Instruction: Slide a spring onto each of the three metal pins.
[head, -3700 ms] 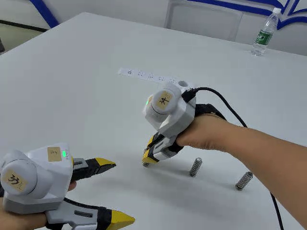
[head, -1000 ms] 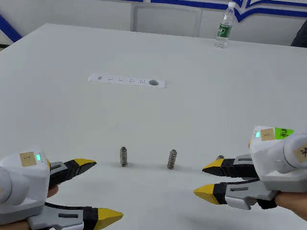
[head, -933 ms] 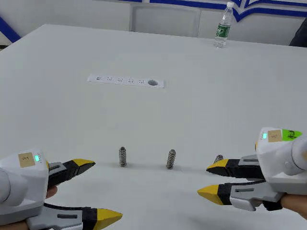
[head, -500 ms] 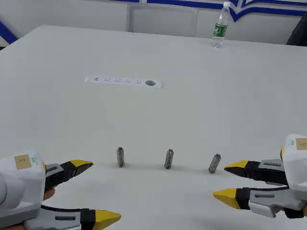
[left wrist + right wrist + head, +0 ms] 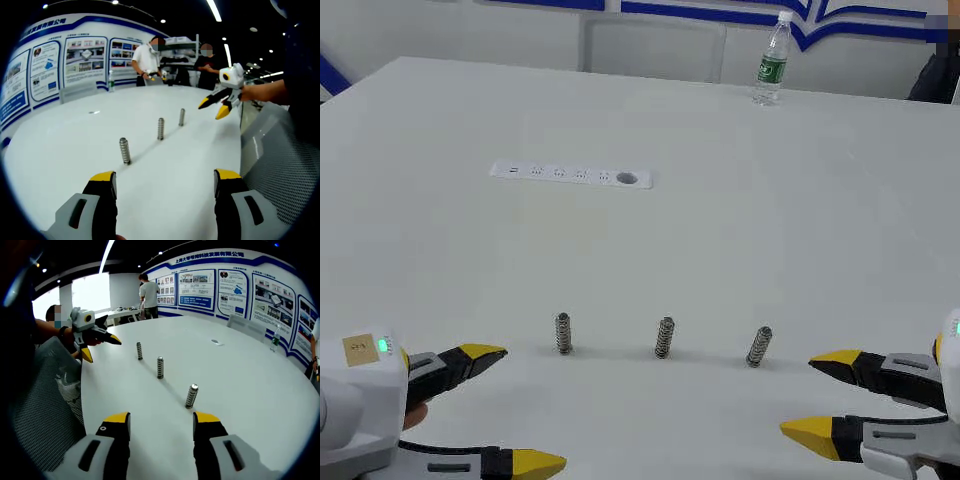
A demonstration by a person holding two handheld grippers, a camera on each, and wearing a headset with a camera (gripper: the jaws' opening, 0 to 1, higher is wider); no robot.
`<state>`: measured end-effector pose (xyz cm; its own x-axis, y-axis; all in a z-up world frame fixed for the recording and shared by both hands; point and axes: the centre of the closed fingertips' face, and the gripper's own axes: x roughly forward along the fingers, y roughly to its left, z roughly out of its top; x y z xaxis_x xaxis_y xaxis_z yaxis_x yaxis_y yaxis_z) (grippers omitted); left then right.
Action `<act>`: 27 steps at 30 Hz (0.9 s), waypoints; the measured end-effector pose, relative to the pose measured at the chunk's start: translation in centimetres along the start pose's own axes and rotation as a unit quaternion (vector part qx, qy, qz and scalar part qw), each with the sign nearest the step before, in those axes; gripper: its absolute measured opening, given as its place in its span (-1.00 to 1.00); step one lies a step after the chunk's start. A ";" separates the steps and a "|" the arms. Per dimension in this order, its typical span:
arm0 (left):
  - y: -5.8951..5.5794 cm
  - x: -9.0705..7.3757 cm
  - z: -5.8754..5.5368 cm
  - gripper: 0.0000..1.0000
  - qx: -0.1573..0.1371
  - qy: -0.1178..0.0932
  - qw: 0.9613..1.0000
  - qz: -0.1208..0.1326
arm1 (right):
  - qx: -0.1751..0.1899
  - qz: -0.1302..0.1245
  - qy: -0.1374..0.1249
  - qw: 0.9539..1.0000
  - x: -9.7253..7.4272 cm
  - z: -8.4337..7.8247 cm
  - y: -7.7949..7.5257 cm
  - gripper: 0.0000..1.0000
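Three springs (image 5: 663,338) stand upright in a row on the table (image 5: 720,230) between left gripper (image 5: 534,408) and right gripper (image 5: 798,396), both gaping, empty (gripper views catch people (image 5: 146,60) beyond; head view, a power strip (image 5: 570,174)).

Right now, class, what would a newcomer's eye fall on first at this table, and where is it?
Three springs stand in a row on the white table: left spring, middle spring, right spring. The left gripper and right gripper flank them, yellow-tipped jaws open, touching nothing. Farther back lies a white power strip.
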<state>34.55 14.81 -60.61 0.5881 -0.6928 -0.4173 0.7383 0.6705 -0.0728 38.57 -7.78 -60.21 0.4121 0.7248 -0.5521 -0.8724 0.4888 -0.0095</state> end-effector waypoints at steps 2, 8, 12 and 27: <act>-0.1 0.0 -0.1 0.62 -0.001 0.000 1.000 0.000 | -0.001 0.001 -0.003 1.000 0.1 -0.1 0.0 0.09; -0.1 0.0 -0.3 0.62 -0.004 -0.001 1.000 0.001 | 0.003 0.000 -0.009 1.000 0.4 -0.3 0.0 0.21; -0.1 0.0 -0.2 0.62 -0.004 -0.002 1.000 0.002 | 0.005 -0.001 -0.013 1.000 0.5 -0.3 0.0 0.27; 0.0 0.1 -0.1 0.63 -0.002 -0.003 1.000 -0.001 | 0.007 -0.007 -0.018 1.000 0.7 -0.1 -0.2 0.36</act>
<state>34.55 14.75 -60.75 0.5883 -0.6963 -0.4111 0.7383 0.6699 -0.0781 39.06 -7.44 -60.71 0.4330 0.7354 -0.5212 -0.8630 0.5051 -0.0042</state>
